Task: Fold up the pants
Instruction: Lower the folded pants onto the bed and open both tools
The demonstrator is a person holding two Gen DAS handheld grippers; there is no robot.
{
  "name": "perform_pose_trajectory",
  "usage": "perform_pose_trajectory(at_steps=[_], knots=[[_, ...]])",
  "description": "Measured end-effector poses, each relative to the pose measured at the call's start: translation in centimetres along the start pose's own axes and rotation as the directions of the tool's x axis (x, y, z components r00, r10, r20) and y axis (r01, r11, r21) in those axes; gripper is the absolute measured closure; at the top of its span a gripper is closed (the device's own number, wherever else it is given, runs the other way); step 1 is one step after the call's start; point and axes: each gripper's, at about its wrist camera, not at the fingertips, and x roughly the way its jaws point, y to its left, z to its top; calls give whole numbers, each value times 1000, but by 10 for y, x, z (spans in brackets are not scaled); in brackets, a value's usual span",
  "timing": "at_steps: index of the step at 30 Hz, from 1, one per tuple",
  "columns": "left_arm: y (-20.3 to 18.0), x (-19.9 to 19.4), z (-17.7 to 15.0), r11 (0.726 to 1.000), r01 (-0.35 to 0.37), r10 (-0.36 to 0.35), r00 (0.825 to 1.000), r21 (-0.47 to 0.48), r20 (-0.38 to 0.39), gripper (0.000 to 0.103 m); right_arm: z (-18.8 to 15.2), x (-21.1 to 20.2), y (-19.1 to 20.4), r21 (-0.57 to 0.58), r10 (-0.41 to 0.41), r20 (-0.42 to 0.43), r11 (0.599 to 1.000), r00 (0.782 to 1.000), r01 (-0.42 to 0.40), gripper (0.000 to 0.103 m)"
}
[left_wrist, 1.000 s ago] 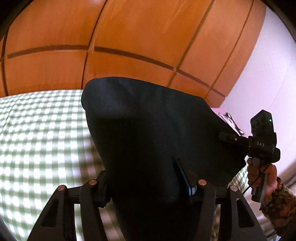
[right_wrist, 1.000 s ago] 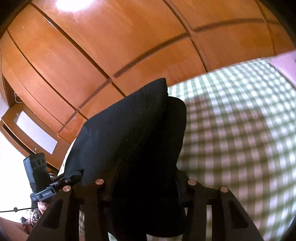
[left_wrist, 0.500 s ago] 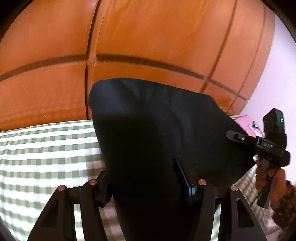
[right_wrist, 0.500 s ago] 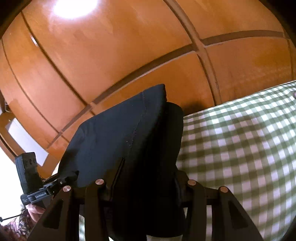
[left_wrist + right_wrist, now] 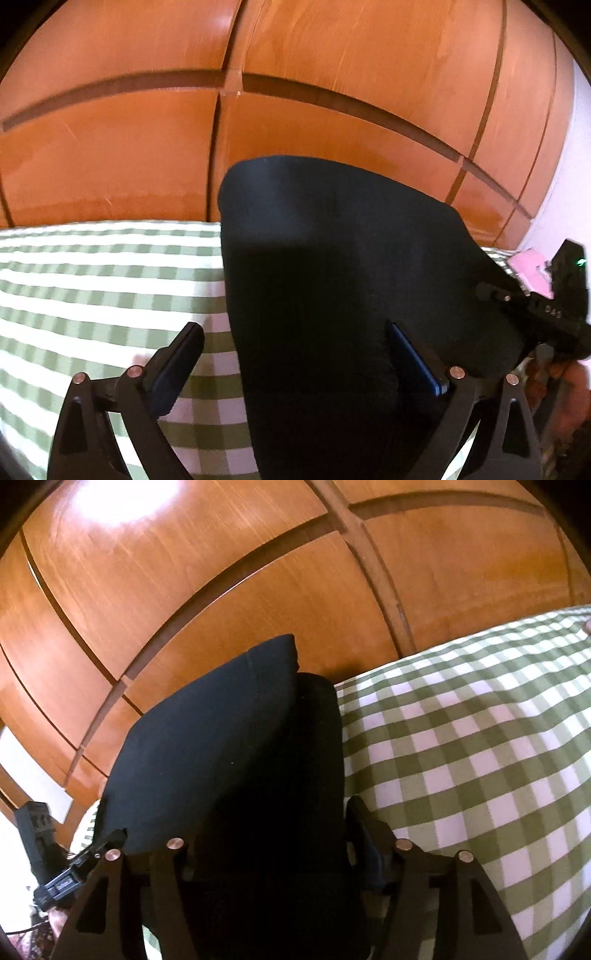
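Note:
The black pants (image 5: 332,277) hang lifted above the green-and-white checked bed (image 5: 92,277). In the left wrist view my left gripper (image 5: 291,354) is open: its left finger (image 5: 177,358) stands apart from the cloth, and the cloth drapes against the right finger (image 5: 413,362). In the right wrist view the pants (image 5: 229,757) fill the space between the fingers of my right gripper (image 5: 273,845), which is shut on them. The right gripper's body (image 5: 546,306) shows at the far right of the left wrist view, and the left gripper's body (image 5: 48,856) at the lower left of the right wrist view.
A wooden panelled wardrobe (image 5: 295,92) stands right behind the bed. A pink item (image 5: 532,269) lies at the bed's far right edge. The checked bedspread (image 5: 480,757) stretches to the right of the pants.
My left gripper has opened; its left finger has swung away from the pants. Both grippers have moved closer to the wardrobe. The right gripper stays shut on the cloth.

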Motion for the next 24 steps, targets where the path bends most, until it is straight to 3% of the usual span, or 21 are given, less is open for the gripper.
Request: perform_pose_trajectory(at_steps=[5, 8, 10, 16, 24], knots=[[-21, -35, -14, 992, -122, 120, 991, 42, 55, 3, -7, -19, 21, -49, -144, 63, 988, 988, 147, 33], [-27, -57, -31, 989, -142, 140, 989, 31, 56, 3, -23, -38, 43, -112, -246, 106, 960, 963, 257, 33], [-30, -65, -41, 989, -145, 144, 989, 7, 35, 3, -31, -46, 53, -139, -275, 114, 947, 955, 290, 33], [-40, -86, -65, 973, -231, 230, 973, -22, -29, 3, -68, -83, 84, -188, -303, 118, 928, 946, 321, 33], [-70, -133, -82, 972, -233, 232, 972, 37, 28, 3, -106, -132, 109, -200, -295, 137, 927, 946, 318, 33]])
